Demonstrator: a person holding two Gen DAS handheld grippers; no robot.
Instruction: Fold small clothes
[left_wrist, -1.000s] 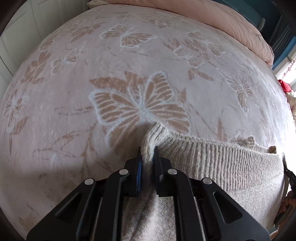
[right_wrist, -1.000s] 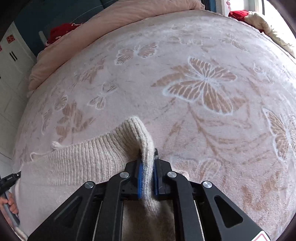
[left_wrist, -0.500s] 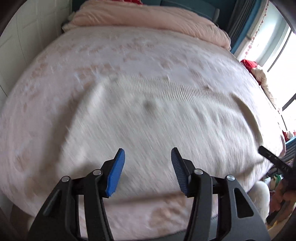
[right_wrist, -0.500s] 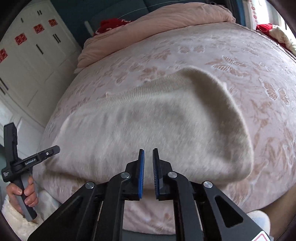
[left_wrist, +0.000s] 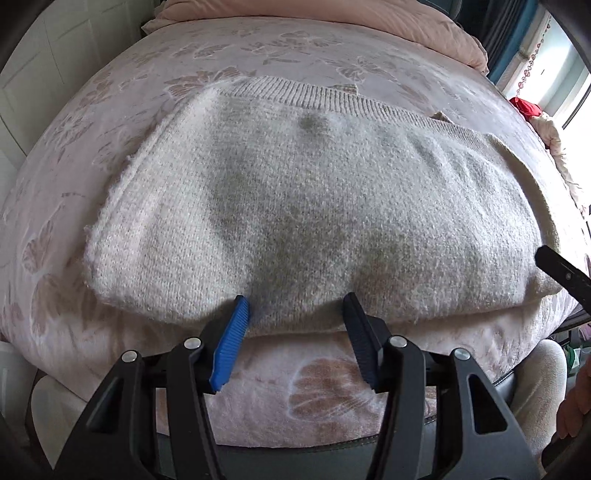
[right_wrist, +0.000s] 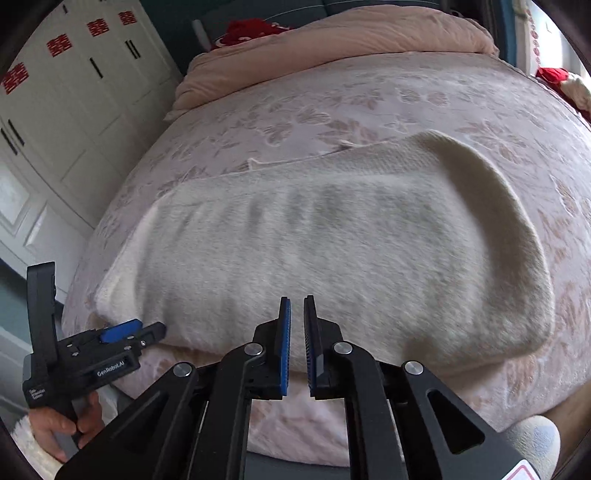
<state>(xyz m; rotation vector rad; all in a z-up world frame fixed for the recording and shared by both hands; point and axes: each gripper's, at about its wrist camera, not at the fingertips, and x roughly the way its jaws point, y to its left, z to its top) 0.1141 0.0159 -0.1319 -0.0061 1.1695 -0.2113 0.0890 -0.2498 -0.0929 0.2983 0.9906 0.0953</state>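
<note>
A cream knitted sweater (left_wrist: 314, 206) lies folded flat on the bed's butterfly-patterned blanket (left_wrist: 74, 155), ribbed hem at its far edge — bare blanket around it. Left claw (left_wrist: 295, 314) spread, empty, near the front fold; right claw (right_wrist: 297, 314) pressed together, empty.

A cream knitted sweater (left_wrist: 314, 206) lies folded across the middle of the frame on a pink bedspread (left_wrist: 92, 129) patterned with butterflies. Its ribbed hem runs along the upper edge, from upper left towards the right. At the bottom centre the left gripper (left_wrist: 295, 306) shows its jaws standing apart with nothing between them, their tips over the sweater's near edge; one blue pad (left_wrist: 231, 343) faces inward. A pink quilt (left_wrist: 332, 18) is bunched along the top. At the right edge the black tip of the right gripper (left_wrist: 561, 269) pokes in.
</note>
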